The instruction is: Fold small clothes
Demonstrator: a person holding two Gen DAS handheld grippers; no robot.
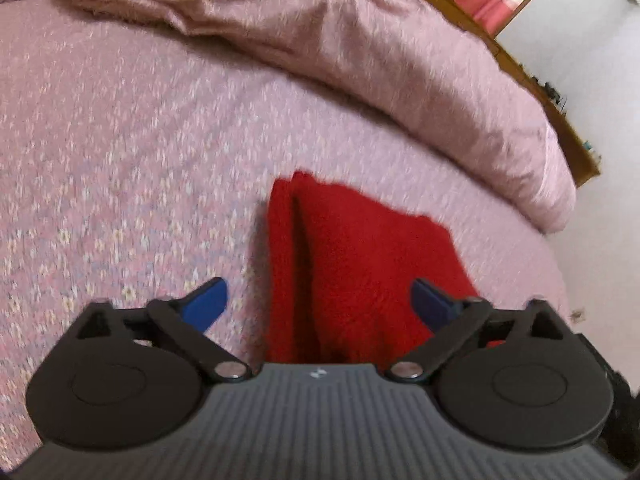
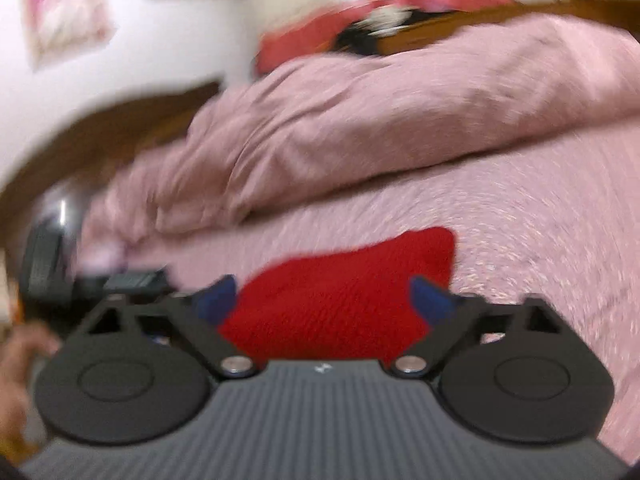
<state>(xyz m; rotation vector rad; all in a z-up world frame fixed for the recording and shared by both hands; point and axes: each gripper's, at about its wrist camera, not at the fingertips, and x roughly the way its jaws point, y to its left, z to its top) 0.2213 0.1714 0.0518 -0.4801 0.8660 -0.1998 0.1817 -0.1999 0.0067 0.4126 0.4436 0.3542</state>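
A small red knitted garment (image 1: 352,264) lies folded on the pink patterned bedspread (image 1: 120,152), with a dark crease running along its left side. My left gripper (image 1: 320,300) is open and empty just above its near end, blue fingertips (image 1: 210,300) spread on either side. In the right wrist view the same red garment (image 2: 340,292) lies flat between the jaws of my right gripper (image 2: 324,300), which is open and empty. That view is blurred by motion.
A rumpled pink duvet (image 1: 360,48) is heaped along the far side of the bed. A wooden headboard (image 1: 560,112) and white wall lie beyond. The other gripper's dark body (image 2: 52,256) and a hand (image 2: 20,352) show at the left of the right wrist view.
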